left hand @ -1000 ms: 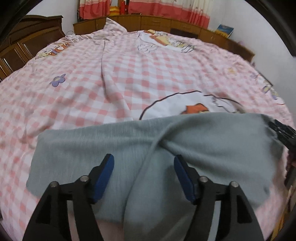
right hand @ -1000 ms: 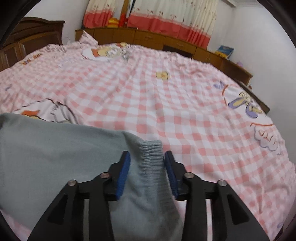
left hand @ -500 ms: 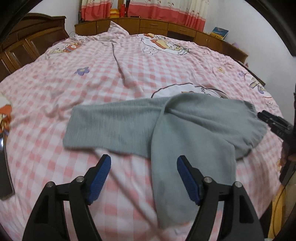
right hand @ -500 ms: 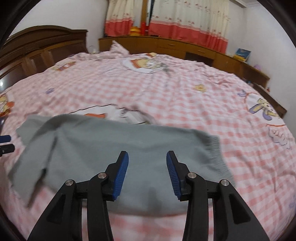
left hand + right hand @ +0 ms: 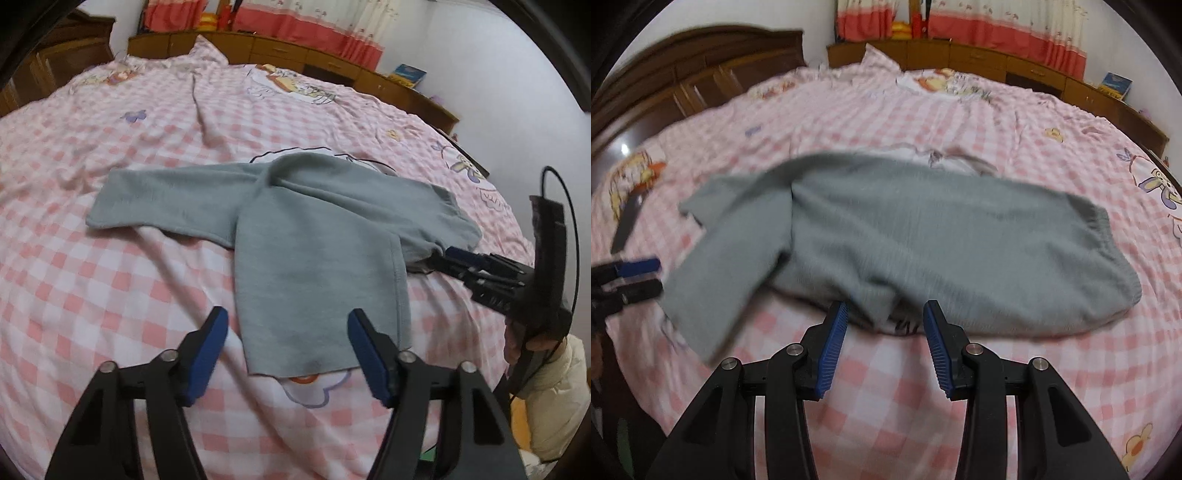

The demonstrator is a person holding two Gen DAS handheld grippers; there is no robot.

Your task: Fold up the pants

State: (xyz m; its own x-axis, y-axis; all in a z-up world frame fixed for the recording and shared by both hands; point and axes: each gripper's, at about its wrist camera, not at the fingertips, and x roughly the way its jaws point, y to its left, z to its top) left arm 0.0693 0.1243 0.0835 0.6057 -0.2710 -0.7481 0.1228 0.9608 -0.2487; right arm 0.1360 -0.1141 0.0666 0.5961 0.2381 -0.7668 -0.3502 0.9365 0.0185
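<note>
Facing the pants [image 5: 317,236], we hold both grippers empty: left gripper [image 5: 288,354] gaping, just narrowing, nearest the leg hem; right gripper [image 5: 882,347] parted by the waistband side.

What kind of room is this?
Most likely a bedroom. A big bed with a pink checked cartoon sheet fills the view, with gray pants spread on it. Behind it stand wooden cabinets under red-and-cream curtains, and a dark wooden wardrobe at the side.

pants [image 5: 317,236] on bed [image 5: 110,295], one leg crossed over the other
</note>
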